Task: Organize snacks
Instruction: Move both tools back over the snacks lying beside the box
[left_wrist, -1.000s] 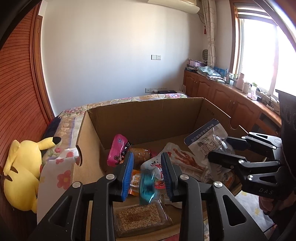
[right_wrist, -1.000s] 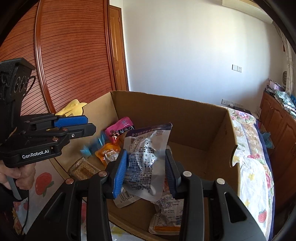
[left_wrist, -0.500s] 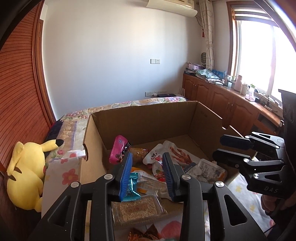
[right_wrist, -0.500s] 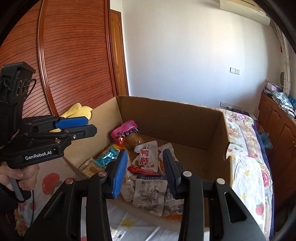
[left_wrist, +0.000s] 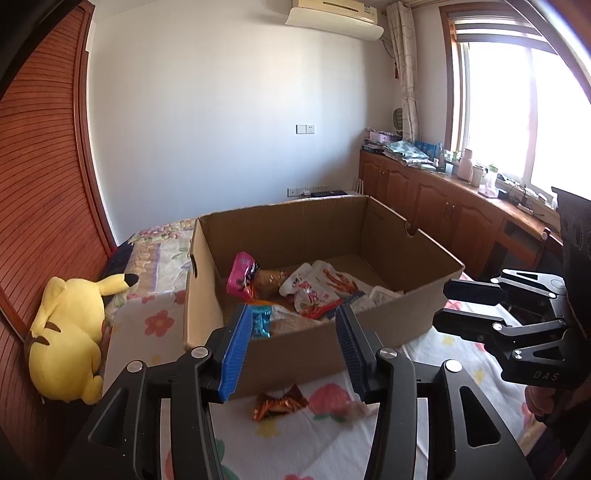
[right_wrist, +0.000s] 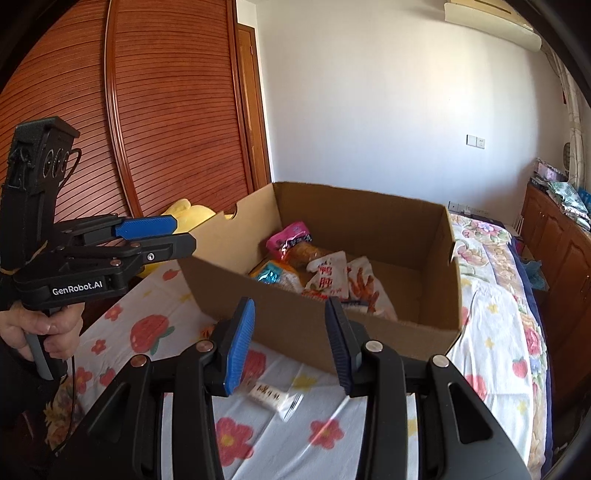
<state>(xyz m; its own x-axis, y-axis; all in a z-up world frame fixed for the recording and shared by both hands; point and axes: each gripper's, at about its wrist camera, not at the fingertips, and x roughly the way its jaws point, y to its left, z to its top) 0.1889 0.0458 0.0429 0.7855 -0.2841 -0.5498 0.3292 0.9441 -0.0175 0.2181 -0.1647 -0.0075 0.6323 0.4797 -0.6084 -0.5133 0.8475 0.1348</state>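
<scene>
Both tongs, left (left_wrist: 291, 347) and right (right_wrist: 290, 343), stand apart and empty; your orange wrapper (left_wrist: 279, 402) lies just below the left pair, before the box (left_wrist: 332, 332).

Open-topped box (left_wrist: 317, 332), snacks (left_wrist: 317, 295) inside

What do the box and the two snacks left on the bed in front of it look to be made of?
Box: plain brown corrugated cardboard, matte, with raw cut edges and handle notches. Copper-orange wrapper: probably metallised foil or film, crinkled and glinting. White packet: seemingly thin plastic film, partly clear, with dark print; it's blurred. Both lie on the floral bedsheet, a matte fabric.
</scene>
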